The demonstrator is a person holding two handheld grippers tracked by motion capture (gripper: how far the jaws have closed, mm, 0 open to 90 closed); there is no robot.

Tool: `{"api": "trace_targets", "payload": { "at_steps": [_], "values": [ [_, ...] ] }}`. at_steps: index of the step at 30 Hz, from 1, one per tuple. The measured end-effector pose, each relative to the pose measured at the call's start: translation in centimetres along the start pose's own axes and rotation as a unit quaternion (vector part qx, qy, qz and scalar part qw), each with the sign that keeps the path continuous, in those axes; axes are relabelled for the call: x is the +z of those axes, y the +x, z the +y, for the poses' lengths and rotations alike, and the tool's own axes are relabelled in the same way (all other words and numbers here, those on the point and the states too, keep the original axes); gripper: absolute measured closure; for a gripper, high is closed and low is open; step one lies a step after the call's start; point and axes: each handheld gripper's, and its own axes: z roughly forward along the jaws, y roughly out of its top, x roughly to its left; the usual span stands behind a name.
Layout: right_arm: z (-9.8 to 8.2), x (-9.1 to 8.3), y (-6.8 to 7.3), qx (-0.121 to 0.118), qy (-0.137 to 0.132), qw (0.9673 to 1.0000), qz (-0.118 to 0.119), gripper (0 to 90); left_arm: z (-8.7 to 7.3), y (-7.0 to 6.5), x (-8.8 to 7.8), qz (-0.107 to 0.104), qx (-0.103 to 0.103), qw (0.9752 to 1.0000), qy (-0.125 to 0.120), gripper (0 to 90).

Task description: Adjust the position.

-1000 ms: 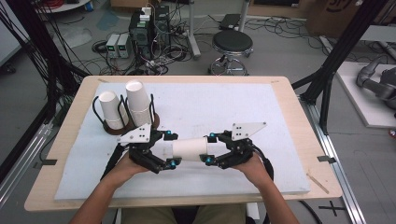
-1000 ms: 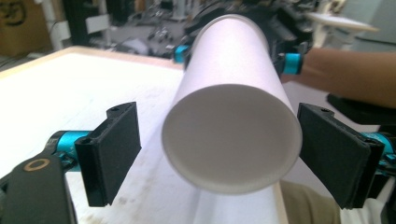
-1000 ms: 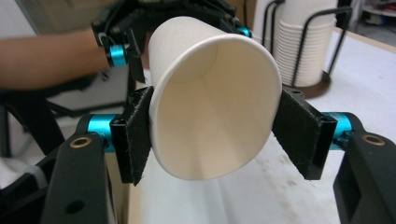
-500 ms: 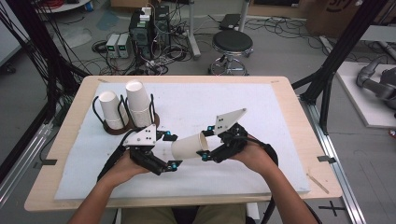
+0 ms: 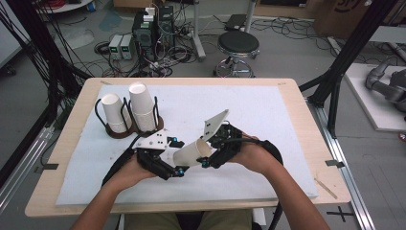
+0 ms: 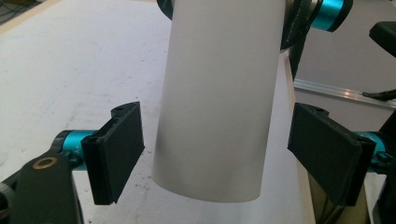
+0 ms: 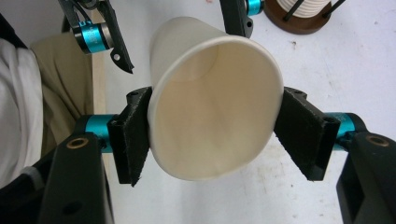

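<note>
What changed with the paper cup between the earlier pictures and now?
The right gripper, shut on the paper cup, has lifted and tilted its open end upward. The left gripper has let go; its jaws, just closing a little, stand apart from the cup. The two cups in the rack stayed put.

Right tongs point(image 7: 212, 135) clamped, tilted up; left tongs point(image 6: 217, 154) closing, pads clear

A plain white paper cup point(image 7: 215, 100) with a cream inside sits between black fingers point(image 7: 133, 137) on teal fittings; the table point(image 5: 287, 86) shows a pale wood edge under a white mat.
</note>
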Motion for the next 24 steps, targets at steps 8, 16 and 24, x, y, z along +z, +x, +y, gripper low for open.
{"api": "trace_targets", "payload": {
  "at_steps": [8,16,24],
  "values": [
    [1.3,0.5,0.5,-0.019,0.043,0.9989,-0.001,31.4,0.0,-0.3,0.9,-0.001,0.009,0.9993,0.035,20.5],
    [2.3,1.2,1.1,-0.04,0.08,0.996,-0.004,31.4,-0.1,-0.5,1.6,-0.003,0.015,0.9984,0.055,24.1],
    [2.9,1.6,1.3,-0.051,0.101,0.9935,0.001,31.3,-0.1,-0.5,1.8,-0.007,0.012,0.9982,0.059,27.5]
  ]
}}
